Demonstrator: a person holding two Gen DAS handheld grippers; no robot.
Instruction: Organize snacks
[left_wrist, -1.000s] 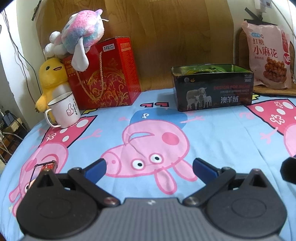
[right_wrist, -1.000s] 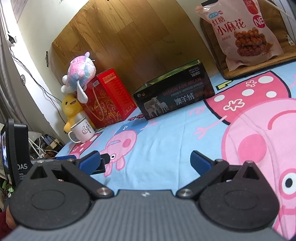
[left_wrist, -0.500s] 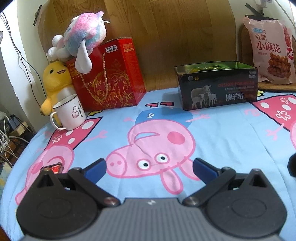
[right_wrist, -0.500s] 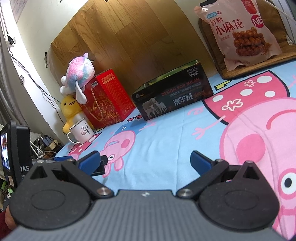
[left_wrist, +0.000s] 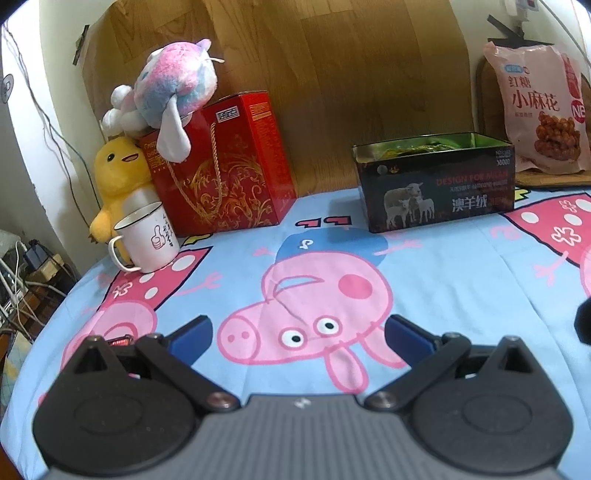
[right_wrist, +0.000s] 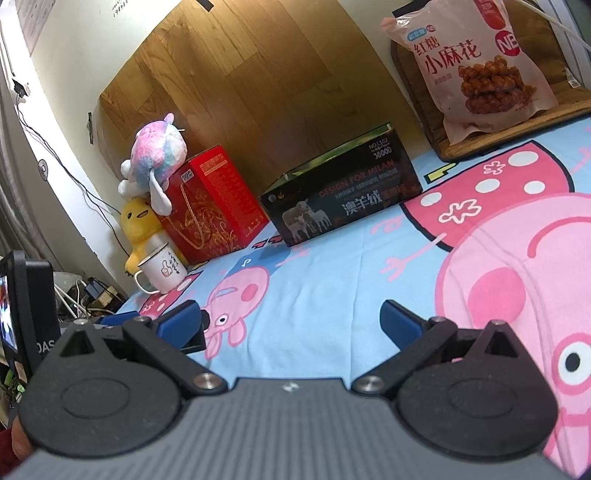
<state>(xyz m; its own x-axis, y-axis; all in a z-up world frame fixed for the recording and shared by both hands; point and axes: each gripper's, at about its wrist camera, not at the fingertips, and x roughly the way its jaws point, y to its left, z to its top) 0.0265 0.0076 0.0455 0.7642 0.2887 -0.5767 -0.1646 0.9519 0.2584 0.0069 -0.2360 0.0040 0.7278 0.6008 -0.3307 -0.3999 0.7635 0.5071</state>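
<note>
A black tin box (left_wrist: 436, 181) with sheep on its side stands open at the back of the cartoon pig cloth (left_wrist: 443, 295), green packets showing inside. The same tin box (right_wrist: 343, 199) appears in the right wrist view. A pink snack bag (left_wrist: 543, 110) of fried twists leans at the back right on a wooden board; that snack bag (right_wrist: 476, 62) shows large on the right. My left gripper (left_wrist: 298, 332) is open and empty over the cloth. My right gripper (right_wrist: 291, 321) is open and empty too, low over the cloth.
A red gift box (left_wrist: 221, 166) stands at the back left with a pastel plush toy (left_wrist: 166, 96) on top. A yellow duck plush (left_wrist: 118, 177) and a white mug (left_wrist: 146, 236) sit beside it. A wooden panel (left_wrist: 332, 74) backs the table. Cables and clutter lie off the left edge.
The left gripper has drawn back and risen slightly, so the boxes and mug look smaller and more of the cloth shows. The right gripper has barely shifted. Both stay open.
</note>
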